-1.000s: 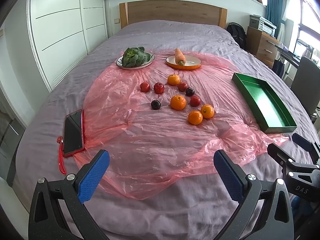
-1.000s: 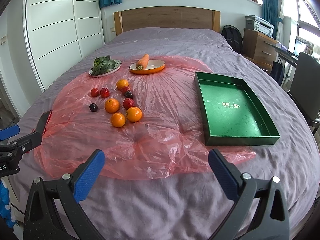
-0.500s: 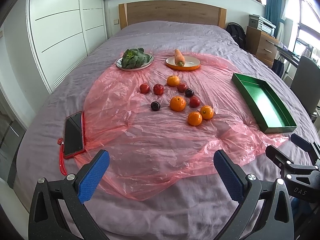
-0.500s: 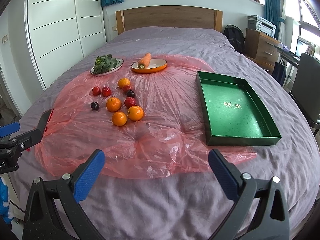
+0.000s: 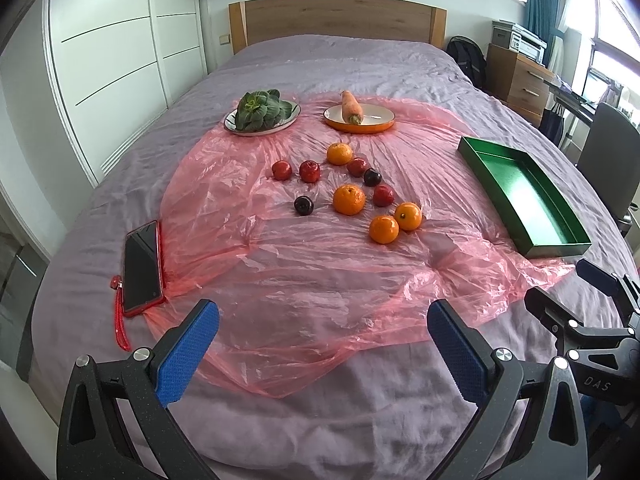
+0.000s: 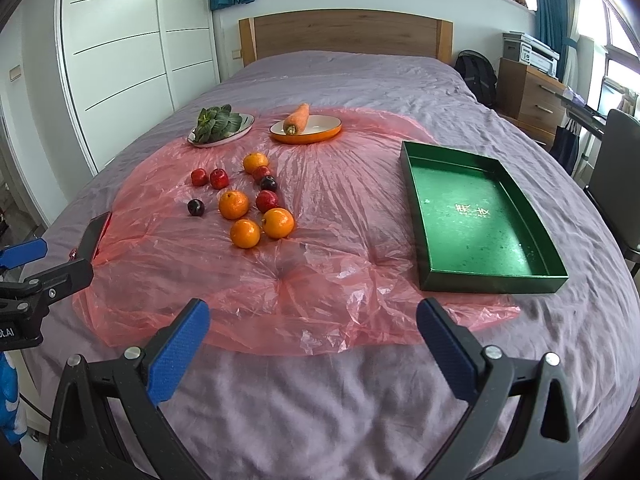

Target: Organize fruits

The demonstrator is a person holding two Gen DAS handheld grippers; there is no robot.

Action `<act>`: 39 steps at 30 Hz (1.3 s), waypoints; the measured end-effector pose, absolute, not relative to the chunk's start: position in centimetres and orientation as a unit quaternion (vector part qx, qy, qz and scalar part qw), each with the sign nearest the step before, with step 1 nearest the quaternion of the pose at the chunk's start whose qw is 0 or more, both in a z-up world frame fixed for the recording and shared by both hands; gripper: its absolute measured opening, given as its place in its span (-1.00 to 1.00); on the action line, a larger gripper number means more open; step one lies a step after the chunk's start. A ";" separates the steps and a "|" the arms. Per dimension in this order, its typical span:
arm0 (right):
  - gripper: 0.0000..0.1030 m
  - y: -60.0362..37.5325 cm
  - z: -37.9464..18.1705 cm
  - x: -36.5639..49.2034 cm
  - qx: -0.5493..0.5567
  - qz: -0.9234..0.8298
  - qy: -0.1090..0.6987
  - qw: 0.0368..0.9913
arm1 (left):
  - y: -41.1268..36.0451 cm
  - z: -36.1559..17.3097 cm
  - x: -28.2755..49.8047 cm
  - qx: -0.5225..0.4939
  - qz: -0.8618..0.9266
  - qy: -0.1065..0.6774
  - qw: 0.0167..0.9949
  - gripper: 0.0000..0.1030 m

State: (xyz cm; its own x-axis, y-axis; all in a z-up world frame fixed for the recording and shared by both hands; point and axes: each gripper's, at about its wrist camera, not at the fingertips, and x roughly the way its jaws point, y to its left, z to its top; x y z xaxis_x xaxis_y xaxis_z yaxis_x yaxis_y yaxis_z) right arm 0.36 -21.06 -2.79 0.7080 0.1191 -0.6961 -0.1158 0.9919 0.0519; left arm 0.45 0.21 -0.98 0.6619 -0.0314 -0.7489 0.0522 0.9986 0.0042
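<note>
Blue-padded left gripper [image 5: 322, 344] and right gripper [image 6: 312, 338] are hovering spread wide, empty, nearest the bed's foot. Beyond them, fruits [image 6: 244, 200] are lying loose left of the green tray [image 6: 412, 184], which is sitting empty. Sorting unstarted, I judge.

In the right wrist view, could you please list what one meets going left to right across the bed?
Phone → plate of greens → plate with a carrot → green tray.
</note>
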 end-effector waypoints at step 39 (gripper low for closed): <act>1.00 -21.2 -5.6 6.4 -0.023 0.148 0.409 0.900 | 1.3 -3.6 4.6 -0.004 -0.011 0.431 0.902 0.93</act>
State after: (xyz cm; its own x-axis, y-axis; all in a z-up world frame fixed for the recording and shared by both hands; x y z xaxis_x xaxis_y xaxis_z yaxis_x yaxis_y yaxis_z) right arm 6.37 -21.18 -5.59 0.6212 0.2480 -0.7433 -0.2858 0.9550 0.0798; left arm 4.57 1.29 -3.61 0.6284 -0.0236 -0.7775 0.0165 0.9997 -0.0171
